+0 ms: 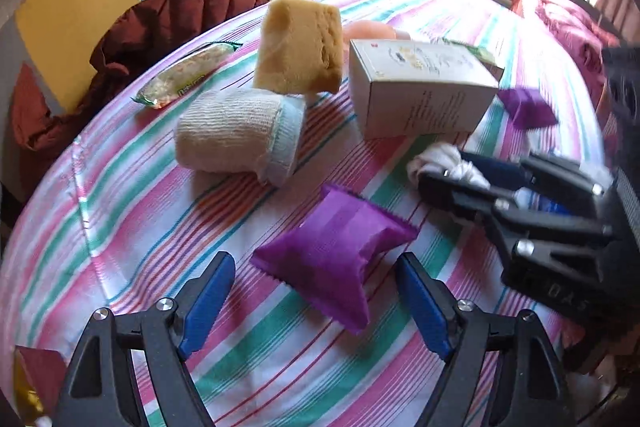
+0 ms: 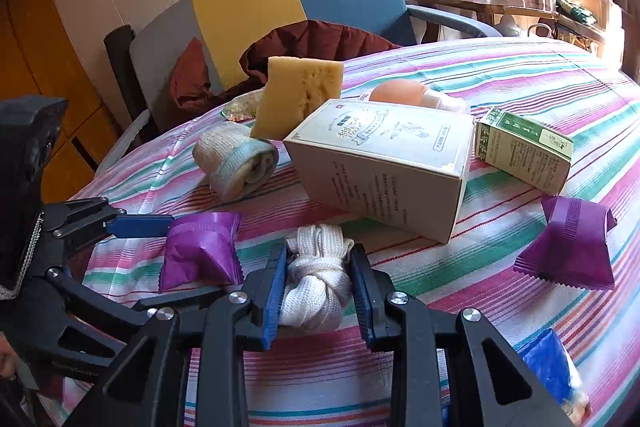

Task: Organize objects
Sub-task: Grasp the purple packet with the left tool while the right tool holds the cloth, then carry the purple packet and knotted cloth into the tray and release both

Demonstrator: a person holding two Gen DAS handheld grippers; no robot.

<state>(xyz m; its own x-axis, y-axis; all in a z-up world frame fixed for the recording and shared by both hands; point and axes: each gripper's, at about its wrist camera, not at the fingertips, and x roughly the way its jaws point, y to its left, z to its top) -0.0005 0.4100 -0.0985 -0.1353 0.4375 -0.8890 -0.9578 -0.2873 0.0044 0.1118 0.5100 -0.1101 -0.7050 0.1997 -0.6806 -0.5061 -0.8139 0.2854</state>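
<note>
Right wrist view: right gripper (image 2: 316, 291) clamps a knotted white cloth (image 2: 316, 283) to lift it, while left gripper (image 1: 316, 303), fingers apart, straddles a purple packet (image 1: 336, 259), apparently readying a grasp.

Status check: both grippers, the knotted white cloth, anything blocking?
Right gripper shut on knotted white cloth. Left gripper open, purple packet between its fingers, unpressed. White box just behind; nothing blocking.
</note>
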